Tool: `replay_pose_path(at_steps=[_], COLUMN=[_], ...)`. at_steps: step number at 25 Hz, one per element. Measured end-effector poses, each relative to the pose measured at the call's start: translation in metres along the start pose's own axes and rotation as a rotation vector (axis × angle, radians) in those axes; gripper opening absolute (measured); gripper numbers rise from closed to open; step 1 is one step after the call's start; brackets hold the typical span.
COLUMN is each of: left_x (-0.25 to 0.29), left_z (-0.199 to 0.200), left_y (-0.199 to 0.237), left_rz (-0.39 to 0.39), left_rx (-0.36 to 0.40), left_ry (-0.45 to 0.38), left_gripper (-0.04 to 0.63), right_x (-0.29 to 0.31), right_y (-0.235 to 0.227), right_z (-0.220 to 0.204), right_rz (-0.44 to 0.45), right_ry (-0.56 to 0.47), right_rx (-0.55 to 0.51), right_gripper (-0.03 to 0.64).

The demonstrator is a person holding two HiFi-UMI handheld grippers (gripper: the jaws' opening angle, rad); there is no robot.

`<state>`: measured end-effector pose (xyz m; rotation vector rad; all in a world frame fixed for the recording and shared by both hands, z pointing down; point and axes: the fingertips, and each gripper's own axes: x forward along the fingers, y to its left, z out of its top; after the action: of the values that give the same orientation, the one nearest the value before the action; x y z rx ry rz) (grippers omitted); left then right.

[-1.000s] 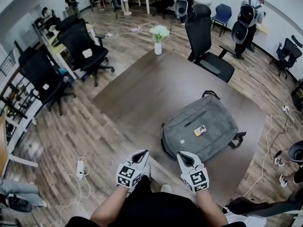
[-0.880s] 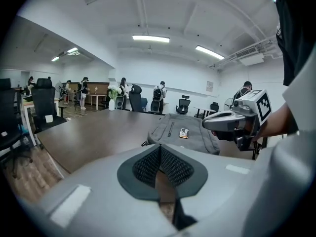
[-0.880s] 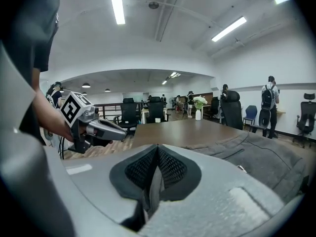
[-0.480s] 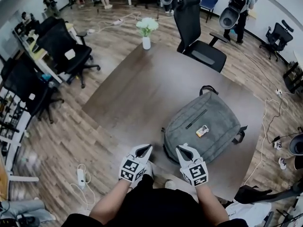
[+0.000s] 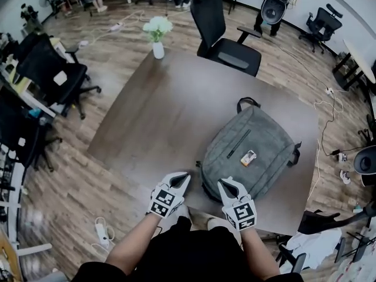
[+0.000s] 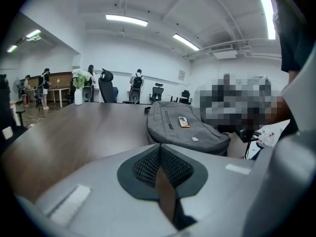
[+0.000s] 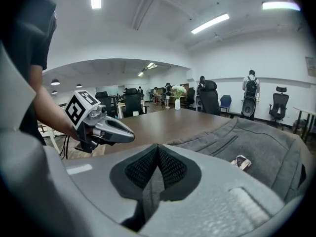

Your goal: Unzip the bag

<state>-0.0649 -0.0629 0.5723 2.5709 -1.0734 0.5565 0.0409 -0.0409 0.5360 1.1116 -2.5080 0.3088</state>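
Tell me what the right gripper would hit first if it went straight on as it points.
Most likely the grey backpack: the right gripper, jaws shut and empty, aims at its near edge on the table. Depth is hard to judge.

A dark brown table (image 5: 158,116) stands on a wood-plank floor (image 5: 76,175). A black office chair (image 5: 220,37) sits at its far edge, and a vase (image 5: 157,48) of white flowers stands on its far corner. More black chairs (image 5: 53,75) stand at left. The walls (image 6: 123,53) are white, and strip lights (image 6: 126,19) run across the ceiling
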Motion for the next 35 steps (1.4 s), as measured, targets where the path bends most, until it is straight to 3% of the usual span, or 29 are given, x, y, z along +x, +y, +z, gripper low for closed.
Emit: replay_pose_path(at_steps=[4,8,9,14,31,35], left_x=[0.014,0.029,0.033,0.048,0.072,0.074], left_z=[-0.002,-0.012,-0.015,-0.020,-0.033,-0.034], left_y=[0.006,0.006,0.006,0.006,0.003,0.001], left_rz=[-0.074,-0.145,-0.156,-0.209,-0.404,-0.437], left_rx=[0.059,0.157,0.184,0.322,0.486,0.484], left_ry=[0.033,0.120,0.137,0.215,0.368,0.378], left_gripper=[0.018,0.019,0.058,0.114,0.117,0.115], right_x=[0.004,0.007,0.008,0.015,0.030,0.032], right_y=[0.000,-0.002,-0.002,-0.007,-0.013,-0.014], right_z=[0.003,0.000,-0.001,-0.001,-0.001,-0.002], right_rz=[-0.046,-0.064,-0.063,-0.036,0.062,0.071], right_ry=[-0.007,0.007,0.011,0.020,0.027,0.031], right_rx=[0.020,0.031,0.033,0.038,0.058,0.065], right_gripper=[0.003,0.005,0.005,0.005,0.005,0.005])
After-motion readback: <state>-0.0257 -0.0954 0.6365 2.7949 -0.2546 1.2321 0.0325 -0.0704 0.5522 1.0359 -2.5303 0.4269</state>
